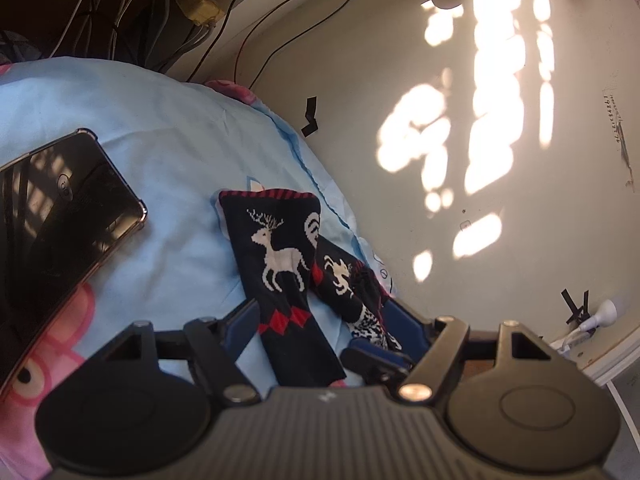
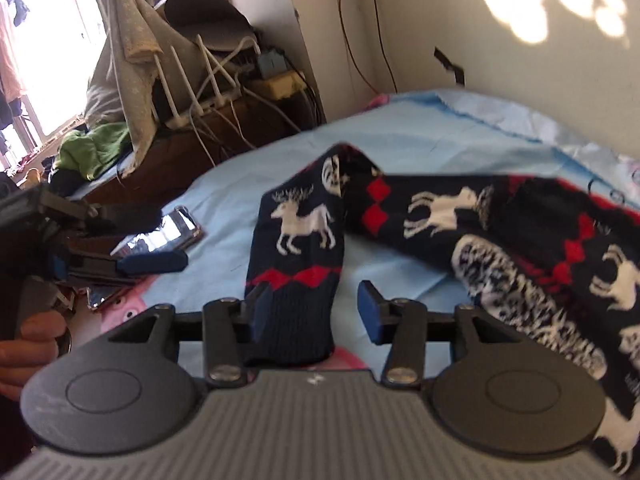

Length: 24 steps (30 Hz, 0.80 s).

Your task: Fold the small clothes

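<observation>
Two dark navy socks with white reindeer and red diamonds lie on the light blue bed sheet. One sock runs straight between the fingers of my left gripper, which stands open around it. The other sock lies bunched against that gripper's right finger. In the right wrist view the straight sock passes between the pads of my right gripper, which is open; its left pad is at the sock's edge and its right pad is apart from it. The second sock sprawls to the right. My left gripper shows at the left, open.
A black phone lies on the sheet left of the socks. The wall runs along the bed's far edge. A cluttered desk with cables and a router stands beyond the bed. A person's hand holds the left gripper.
</observation>
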Each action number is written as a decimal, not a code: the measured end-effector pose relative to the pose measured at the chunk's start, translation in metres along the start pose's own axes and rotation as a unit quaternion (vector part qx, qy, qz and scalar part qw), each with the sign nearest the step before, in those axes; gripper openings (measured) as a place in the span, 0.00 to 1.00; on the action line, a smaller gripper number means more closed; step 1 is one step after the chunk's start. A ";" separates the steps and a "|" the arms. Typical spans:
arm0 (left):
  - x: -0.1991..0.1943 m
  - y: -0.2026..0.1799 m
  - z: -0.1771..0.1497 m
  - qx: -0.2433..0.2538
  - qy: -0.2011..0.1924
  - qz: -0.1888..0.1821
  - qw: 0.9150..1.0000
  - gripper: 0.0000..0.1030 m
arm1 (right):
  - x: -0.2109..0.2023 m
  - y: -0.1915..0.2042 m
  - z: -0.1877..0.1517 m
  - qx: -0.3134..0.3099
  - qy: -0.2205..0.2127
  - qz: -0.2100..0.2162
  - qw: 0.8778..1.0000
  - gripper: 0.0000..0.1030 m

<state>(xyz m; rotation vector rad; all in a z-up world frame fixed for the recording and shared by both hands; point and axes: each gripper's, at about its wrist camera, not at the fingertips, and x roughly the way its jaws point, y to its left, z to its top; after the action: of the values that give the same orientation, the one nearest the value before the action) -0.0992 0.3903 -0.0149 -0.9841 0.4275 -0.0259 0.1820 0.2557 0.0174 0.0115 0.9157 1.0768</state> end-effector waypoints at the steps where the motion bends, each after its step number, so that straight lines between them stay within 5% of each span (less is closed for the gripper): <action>1: -0.002 0.000 0.000 0.001 -0.001 -0.001 1.000 0.68 | 0.008 0.001 -0.006 0.014 0.012 -0.002 1.000 0.48; 2: -0.003 0.000 0.000 0.001 -0.002 -0.001 1.000 0.69 | 0.014 0.000 -0.011 0.034 0.024 0.002 0.999 0.47; 3: -0.003 0.000 -0.001 0.001 -0.002 -0.001 1.000 0.69 | 0.010 0.004 -0.015 0.037 0.001 0.005 0.999 0.21; 4: -0.005 0.000 -0.001 0.000 -0.003 0.000 1.000 0.69 | 0.014 0.007 -0.016 0.040 0.022 0.027 0.999 0.07; 8: -0.009 0.001 0.001 -0.004 -0.011 0.000 1.000 0.69 | -0.017 0.020 -0.006 0.043 -0.017 0.072 0.996 0.07; 11: -0.014 0.001 0.003 -0.004 -0.020 -0.001 1.000 0.69 | -0.076 0.017 0.020 0.027 -0.100 0.086 0.991 0.07; 18: -0.003 -0.004 -0.002 -0.009 -0.004 -0.003 1.000 0.69 | -0.233 -0.020 0.073 0.020 -0.312 0.016 0.950 0.07; 24: 0.007 -0.019 -0.007 0.007 0.013 -0.011 1.000 0.69 | -0.287 -0.055 0.065 0.019 -0.361 -0.073 0.930 0.07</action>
<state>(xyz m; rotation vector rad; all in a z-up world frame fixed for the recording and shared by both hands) -0.0919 0.3729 -0.0054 -0.9759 0.4402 -0.0626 0.2206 0.0365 0.2184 0.3469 0.2622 0.8171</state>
